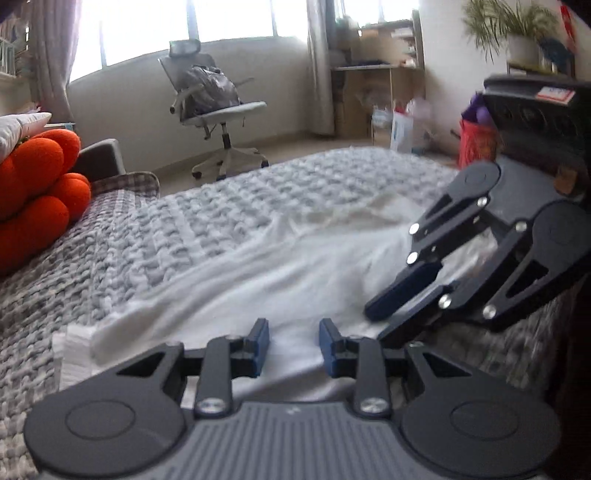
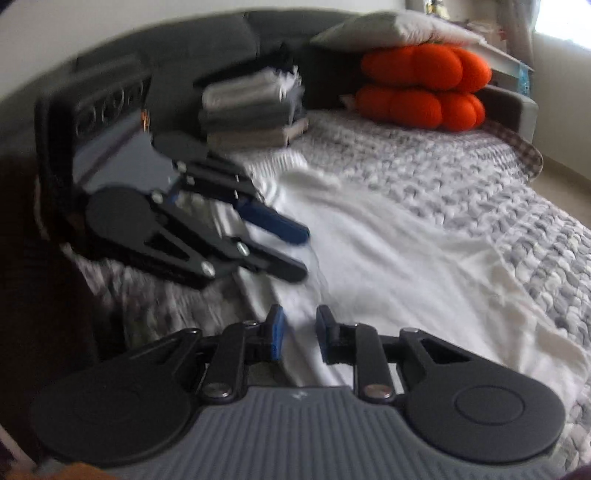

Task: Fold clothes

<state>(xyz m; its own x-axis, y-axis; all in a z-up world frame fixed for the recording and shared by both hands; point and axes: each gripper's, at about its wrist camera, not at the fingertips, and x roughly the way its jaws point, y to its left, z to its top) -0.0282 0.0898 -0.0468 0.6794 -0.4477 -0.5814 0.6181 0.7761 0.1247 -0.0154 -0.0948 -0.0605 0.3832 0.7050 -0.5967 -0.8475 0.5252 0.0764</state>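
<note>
A white garment lies spread and wrinkled across a grey knitted blanket on the bed. My left gripper hovers low over the garment's near part, its blue pads apart, with only cloth showing beneath the gap. My right gripper comes in from the right, tilted, fingers parted above the same cloth. In the right wrist view the right gripper is open over the garment near its edge. The left gripper sits to the left, also open, holding nothing.
A stack of folded clothes stands at the head of the bed. Beside it, orange cushions lie under a grey pillow. Beyond the bed are an office chair, a desk and a red basket.
</note>
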